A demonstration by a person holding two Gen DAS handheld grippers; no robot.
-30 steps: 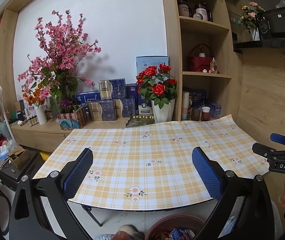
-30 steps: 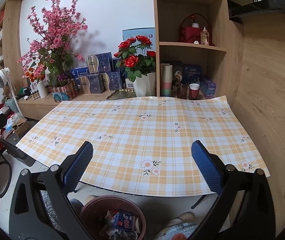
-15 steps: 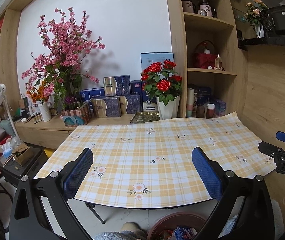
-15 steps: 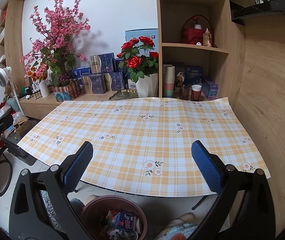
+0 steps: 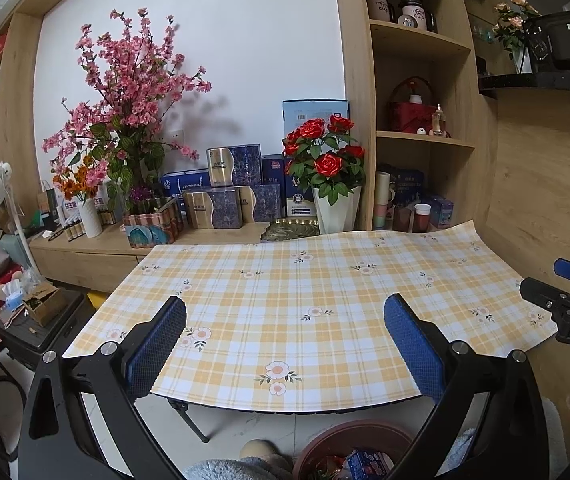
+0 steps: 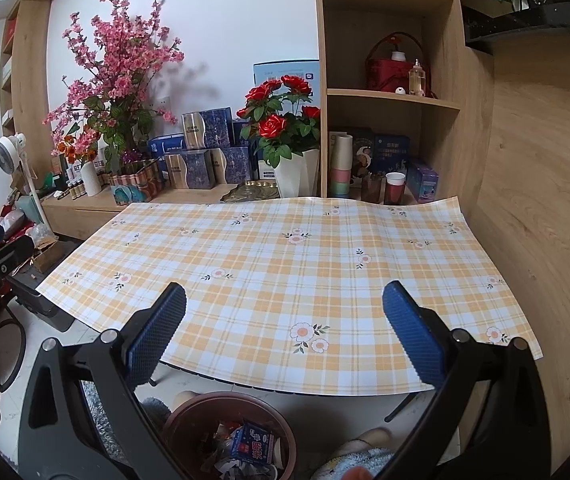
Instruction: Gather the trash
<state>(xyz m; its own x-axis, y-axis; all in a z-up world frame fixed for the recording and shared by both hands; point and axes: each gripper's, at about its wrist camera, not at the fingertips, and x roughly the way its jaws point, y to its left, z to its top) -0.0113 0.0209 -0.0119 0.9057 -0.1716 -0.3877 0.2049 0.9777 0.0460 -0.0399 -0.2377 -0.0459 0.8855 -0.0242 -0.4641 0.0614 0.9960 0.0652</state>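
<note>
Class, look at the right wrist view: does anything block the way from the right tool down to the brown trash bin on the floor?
Nothing visible does. The right tool is open and empty above the table's near edge, and the trash bin stands below it on the floor, its open top unobstructed, with wrappers already inside.

A round, reddish-brown trash bin [image 6: 227, 432] stands upright on the pale floor, just in front of the near edge of the table with the yellow plaid cloth [image 6: 285, 264] and lower than the tabletop. Its mouth is open, and it holds a loose heap of trash [image 6: 241, 454]: crumpled paper and wrappers, with a small blue carton [image 6: 253, 446] printed in red and white lying tilted on top. In the left wrist view only the bin's far rim [image 5: 355, 434] shows at the bottom edge, with the same blue carton [image 5: 365, 465] inside.
</note>
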